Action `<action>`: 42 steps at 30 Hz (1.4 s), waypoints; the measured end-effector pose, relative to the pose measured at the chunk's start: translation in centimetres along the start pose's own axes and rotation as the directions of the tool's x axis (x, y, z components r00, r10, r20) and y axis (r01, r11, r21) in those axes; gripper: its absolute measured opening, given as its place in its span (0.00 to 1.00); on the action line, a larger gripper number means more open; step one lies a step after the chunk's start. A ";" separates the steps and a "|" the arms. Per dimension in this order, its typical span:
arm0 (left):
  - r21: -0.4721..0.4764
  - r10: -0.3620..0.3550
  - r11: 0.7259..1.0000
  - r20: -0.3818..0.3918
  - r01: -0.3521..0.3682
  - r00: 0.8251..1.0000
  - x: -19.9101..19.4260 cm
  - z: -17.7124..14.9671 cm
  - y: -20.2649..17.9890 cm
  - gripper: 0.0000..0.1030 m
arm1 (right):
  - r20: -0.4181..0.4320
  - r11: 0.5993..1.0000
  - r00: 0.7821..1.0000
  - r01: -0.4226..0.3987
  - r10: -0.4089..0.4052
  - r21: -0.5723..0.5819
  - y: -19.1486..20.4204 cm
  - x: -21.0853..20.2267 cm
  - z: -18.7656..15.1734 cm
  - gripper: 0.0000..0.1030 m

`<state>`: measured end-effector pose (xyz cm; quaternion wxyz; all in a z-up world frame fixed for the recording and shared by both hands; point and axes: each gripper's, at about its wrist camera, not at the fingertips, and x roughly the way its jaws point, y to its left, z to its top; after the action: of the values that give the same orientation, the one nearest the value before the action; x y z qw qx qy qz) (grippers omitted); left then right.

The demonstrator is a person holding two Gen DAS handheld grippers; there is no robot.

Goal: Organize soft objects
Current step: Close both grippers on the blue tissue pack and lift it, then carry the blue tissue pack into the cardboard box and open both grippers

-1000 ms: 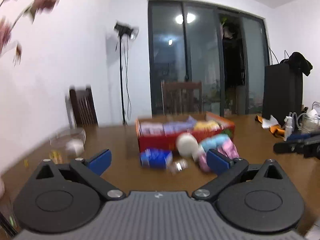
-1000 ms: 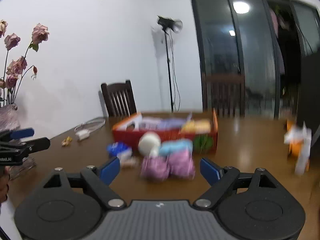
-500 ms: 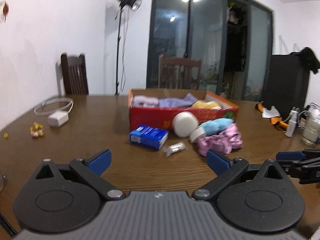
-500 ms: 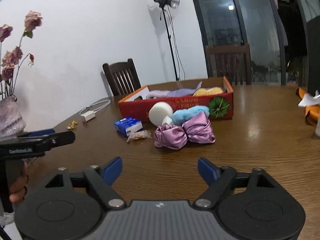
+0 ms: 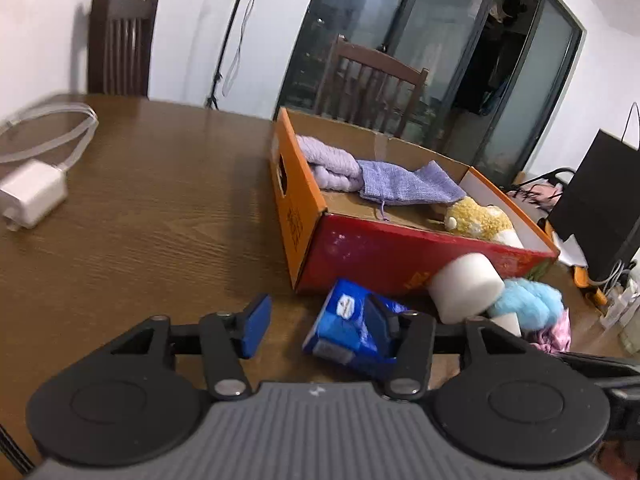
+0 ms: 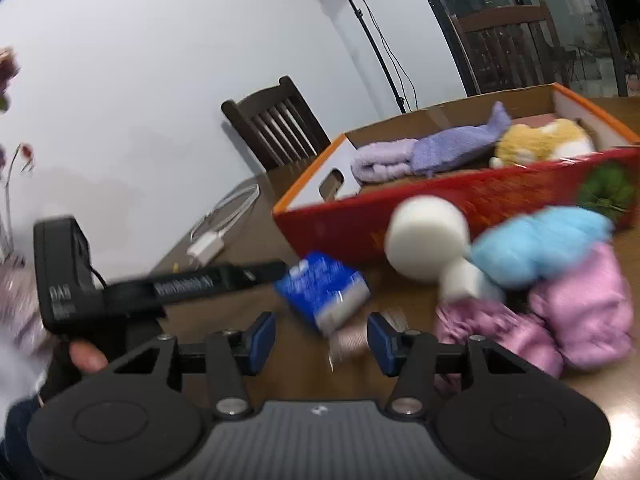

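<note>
Both hand-held grippers just closed in on the pile, jaws narrowing to half-wide, holding nothing: left (image 5: 316, 326) at tissue pack (image 5: 344, 332), right (image 6: 322, 338) over wrapper (image 6: 352, 340). Pickup next, likely.

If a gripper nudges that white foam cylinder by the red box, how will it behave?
The white foam cylinder lies on its side against the red box, so it would probably roll. It looks like light foam, likely to squash under the pads and skid away easily.
</note>
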<state>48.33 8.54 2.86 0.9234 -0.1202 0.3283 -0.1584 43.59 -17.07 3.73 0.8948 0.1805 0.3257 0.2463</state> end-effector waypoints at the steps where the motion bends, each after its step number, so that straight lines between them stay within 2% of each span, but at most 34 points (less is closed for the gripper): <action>1: -0.023 -0.016 1.000 -0.010 0.015 1.000 0.5 -0.1 0.4 0.42 | 0.003 1.000 1.000 0.011 -0.011 0.008 0.1 1.1 0.5 0.45; 2: -0.049 -0.039 0.998 -0.015 0.038 0.999 0.9 -0.3 0.8 0.42 | 0.003 1.000 1.000 0.020 -0.020 0.016 0.1 2.1 0.8 0.45; 6: -0.069 -0.085 0.994 -0.007 0.085 0.996 0.5 -0.6 1.1 0.23 | -0.023 0.998 0.998 0.052 -0.051 0.042 -0.3 5.1 1.3 0.34; 17: -0.070 -0.084 0.994 -0.007 0.084 0.996 0.6 -0.6 1.1 0.23 | -0.018 0.998 0.999 0.028 -0.028 0.048 -1.2 6.1 0.9 0.30; 20: -0.148 -0.094 0.985 -0.038 0.088 0.995 -0.1 -0.4 1.4 0.22 | -0.023 0.997 0.999 0.028 -0.026 0.077 -1.4 5.9 1.2 0.18; 22: -0.165 -0.098 0.982 -0.014 0.095 0.995 -2.4 -1.0 0.5 0.22 | -0.034 0.996 0.999 0.025 -0.023 0.081 -1.0 4.6 1.3 0.15; 24: -0.162 -0.105 0.981 0.024 0.108 0.994 -5.5 -2.8 -1.3 0.22 | -0.004 0.999 1.000 0.000 0.000 0.034 0.0 1.9 0.8 0.15; 28: -0.234 -0.160 0.959 0.019 0.160 0.987 -9.8 -7.6 -3.8 0.22 | -0.003 0.998 0.999 -0.035 0.035 -0.057 0.8 -4.0 -1.5 0.15; 30: -0.221 -0.169 0.961 0.019 0.169 0.985 -11.5 -10.2 -5.9 0.22 | -0.032 0.997 0.999 -0.044 0.042 -0.059 0.5 -6.6 -3.1 0.15; 35: -0.202 -0.191 0.963 -0.041 0.179 0.981 -12.6 -14.0 -9.6 0.22 | -0.041 0.998 0.999 0.014 -0.016 -0.058 -0.1 -12.5 -7.8 0.15; 39: -0.160 -0.196 0.970 -0.070 0.183 0.978 -12.1 -14.4 -11.5 0.22 | -0.031 0.999 0.998 0.045 -0.046 -0.023 -1.4 -14.5 -9.2 0.15; 42: -0.129 -0.196 0.974 -0.055 0.187 0.979 -12.0 -13.9 -12.5 0.22 | -0.006 0.999 0.999 0.050 -0.050 0.005 -2.3 -15.0 -9.3 0.15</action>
<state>27.92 -0.21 3.25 0.8830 -0.2028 0.3554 -0.2300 28.08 -25.85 3.34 0.8992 0.1738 0.3335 0.2235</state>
